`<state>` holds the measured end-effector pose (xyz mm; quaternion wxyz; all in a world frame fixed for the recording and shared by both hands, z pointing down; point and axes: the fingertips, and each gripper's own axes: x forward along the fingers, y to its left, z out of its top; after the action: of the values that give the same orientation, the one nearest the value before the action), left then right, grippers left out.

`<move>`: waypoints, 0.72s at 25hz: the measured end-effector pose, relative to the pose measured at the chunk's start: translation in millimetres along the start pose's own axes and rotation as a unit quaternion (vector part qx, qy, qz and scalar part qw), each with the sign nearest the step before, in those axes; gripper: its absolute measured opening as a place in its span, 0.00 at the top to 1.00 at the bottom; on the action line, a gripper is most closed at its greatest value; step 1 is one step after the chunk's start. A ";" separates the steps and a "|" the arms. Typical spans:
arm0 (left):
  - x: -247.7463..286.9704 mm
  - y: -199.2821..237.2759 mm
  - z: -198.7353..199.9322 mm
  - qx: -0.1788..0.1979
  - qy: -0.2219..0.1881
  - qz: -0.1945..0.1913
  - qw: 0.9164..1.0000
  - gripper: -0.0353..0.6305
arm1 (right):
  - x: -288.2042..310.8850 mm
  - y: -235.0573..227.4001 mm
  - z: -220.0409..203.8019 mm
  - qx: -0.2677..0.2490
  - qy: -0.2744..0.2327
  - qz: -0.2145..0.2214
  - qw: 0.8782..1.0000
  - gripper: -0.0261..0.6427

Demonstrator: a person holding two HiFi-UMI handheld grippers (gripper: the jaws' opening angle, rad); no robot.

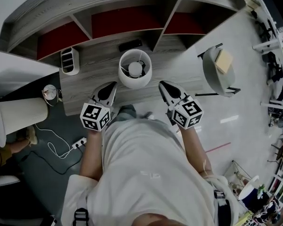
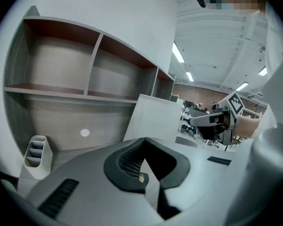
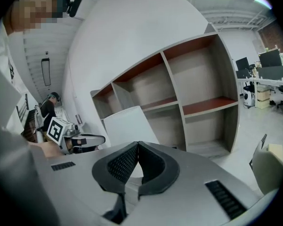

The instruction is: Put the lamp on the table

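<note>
A lamp with a white drum shade (image 1: 135, 68) stands upright on the grey wooden desk (image 1: 92, 67), its bulb visible from above. My left gripper (image 1: 114, 84) sits just left of the shade and my right gripper (image 1: 163, 84) just right of it, both near the desk's front edge. Neither touches the lamp. In the left gripper view the jaws (image 2: 142, 141) are shut on nothing, with the shade (image 2: 153, 119) ahead and the right gripper (image 2: 221, 119) beyond. In the right gripper view the jaws (image 3: 137, 144) are also shut and empty, the shade (image 3: 129, 124) in front.
A white pen holder (image 1: 69, 60) and a flat black object (image 1: 130, 44) sit on the desk under a curved shelf unit (image 1: 122, 20). A round grey chair (image 1: 218, 72) stands to the right. A power strip (image 1: 77, 144) with cable lies on the floor to the left.
</note>
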<state>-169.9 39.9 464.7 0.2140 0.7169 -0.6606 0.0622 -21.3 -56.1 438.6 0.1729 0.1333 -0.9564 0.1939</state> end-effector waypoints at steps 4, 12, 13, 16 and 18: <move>-6.4 -1.3 18.2 0.028 -0.033 0.005 0.999 0.92 | 2.2 5.2 9.0 -0.011 -0.011 0.015 1.000 0.92; -4.8 -15.6 38.8 0.093 -0.058 0.010 0.994 0.92 | -4.4 7.5 15.9 -0.028 -0.027 0.031 0.999 0.92; -4.7 -16.1 41.6 0.096 -0.061 0.010 0.993 0.92 | -4.9 7.9 16.8 -0.033 -0.026 0.031 0.999 0.92; -5.0 -15.3 50.4 0.096 -0.074 0.009 0.993 0.92 | -4.7 8.9 19.8 -0.047 -0.025 0.030 0.998 0.92; -6.3 -14.7 55.1 0.084 -0.086 0.006 0.993 0.92 | -5.5 8.7 20.8 -0.050 -0.026 0.029 0.998 0.92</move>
<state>-167.0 24.8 409.4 0.0953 0.7310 -0.6732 0.0571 -25.0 -56.0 415.7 0.1487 0.1019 -0.9726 0.1467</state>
